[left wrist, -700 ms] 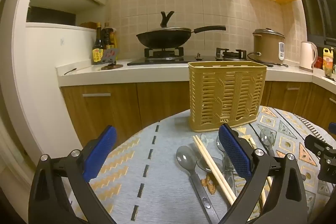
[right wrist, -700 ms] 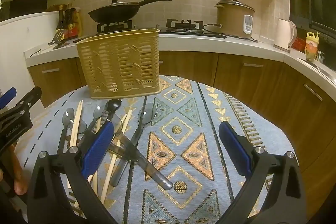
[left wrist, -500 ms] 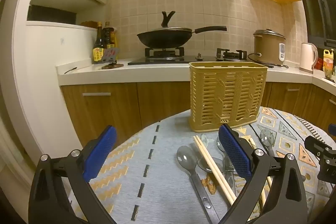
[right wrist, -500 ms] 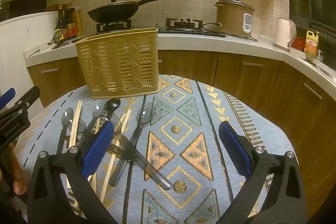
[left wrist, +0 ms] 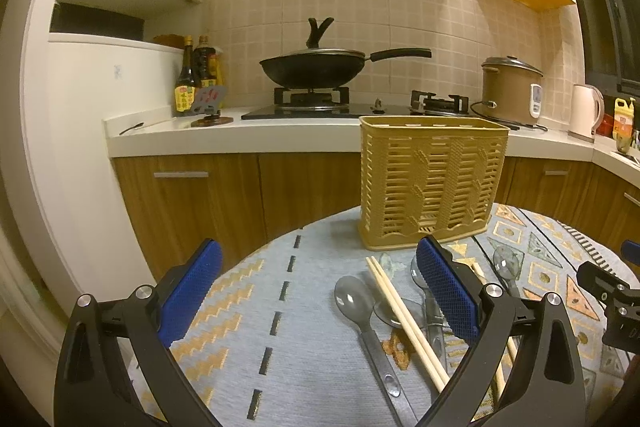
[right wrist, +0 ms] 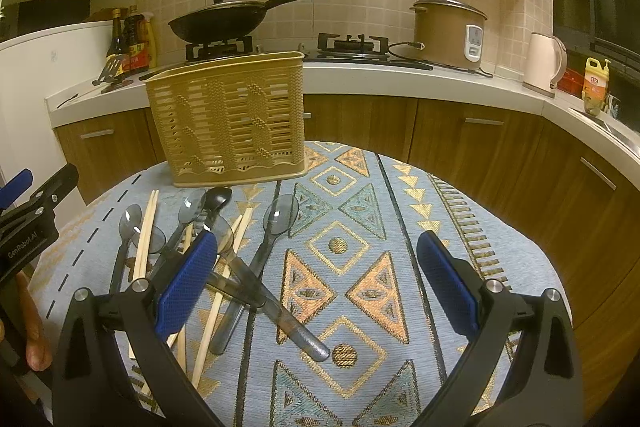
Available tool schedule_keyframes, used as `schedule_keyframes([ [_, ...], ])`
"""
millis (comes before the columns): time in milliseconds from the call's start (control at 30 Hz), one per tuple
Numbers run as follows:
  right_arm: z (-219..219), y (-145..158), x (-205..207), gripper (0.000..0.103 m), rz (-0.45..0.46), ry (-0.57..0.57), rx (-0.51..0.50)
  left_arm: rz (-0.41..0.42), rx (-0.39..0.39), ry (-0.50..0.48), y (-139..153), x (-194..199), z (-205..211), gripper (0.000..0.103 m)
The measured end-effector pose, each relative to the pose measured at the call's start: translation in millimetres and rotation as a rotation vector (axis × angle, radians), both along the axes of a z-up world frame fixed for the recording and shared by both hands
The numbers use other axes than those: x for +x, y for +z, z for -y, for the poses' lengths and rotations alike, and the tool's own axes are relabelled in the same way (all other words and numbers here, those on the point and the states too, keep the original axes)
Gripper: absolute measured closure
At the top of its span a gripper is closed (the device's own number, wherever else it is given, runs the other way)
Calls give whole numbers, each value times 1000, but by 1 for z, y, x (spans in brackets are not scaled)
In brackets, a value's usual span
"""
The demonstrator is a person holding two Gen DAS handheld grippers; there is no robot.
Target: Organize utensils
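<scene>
A tan slotted utensil basket point(left wrist: 432, 187) stands upright at the far side of the round table; it also shows in the right wrist view point(right wrist: 228, 119). In front of it lies a loose pile: several clear spoons point(left wrist: 352, 301) point(right wrist: 280, 215), a black spoon point(right wrist: 218, 197) and wooden chopsticks point(left wrist: 404, 315) point(right wrist: 144, 231). My left gripper point(left wrist: 318, 293) is open and empty, hovering just left of the pile. My right gripper point(right wrist: 316, 277) is open and empty above the cloth, right of the pile.
The table wears a patterned blue cloth point(right wrist: 360, 247). Behind it runs a kitchen counter point(left wrist: 240, 135) with a black wok point(left wrist: 316, 67), sauce bottles point(left wrist: 196, 79), a rice cooker point(right wrist: 448, 31) and a kettle point(right wrist: 546, 65). The left gripper shows at the right view's left edge point(right wrist: 28, 223).
Both views show a slight drift; the basket sits a little differently in frame. Nothing has been picked up or moved on the table.
</scene>
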State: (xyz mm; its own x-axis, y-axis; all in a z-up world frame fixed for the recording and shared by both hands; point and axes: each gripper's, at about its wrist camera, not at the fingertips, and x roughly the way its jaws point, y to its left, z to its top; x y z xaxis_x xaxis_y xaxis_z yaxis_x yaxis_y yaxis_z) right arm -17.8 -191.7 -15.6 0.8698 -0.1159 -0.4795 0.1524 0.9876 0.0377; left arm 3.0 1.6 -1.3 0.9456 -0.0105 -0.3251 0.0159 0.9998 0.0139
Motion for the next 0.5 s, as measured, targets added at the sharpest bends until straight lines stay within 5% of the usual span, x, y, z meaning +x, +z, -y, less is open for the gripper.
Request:
schedule_keyframes([
  [500, -3, 0, 0, 8, 6, -2, -24, -10, 33, -5, -4, 2, 1, 8],
])
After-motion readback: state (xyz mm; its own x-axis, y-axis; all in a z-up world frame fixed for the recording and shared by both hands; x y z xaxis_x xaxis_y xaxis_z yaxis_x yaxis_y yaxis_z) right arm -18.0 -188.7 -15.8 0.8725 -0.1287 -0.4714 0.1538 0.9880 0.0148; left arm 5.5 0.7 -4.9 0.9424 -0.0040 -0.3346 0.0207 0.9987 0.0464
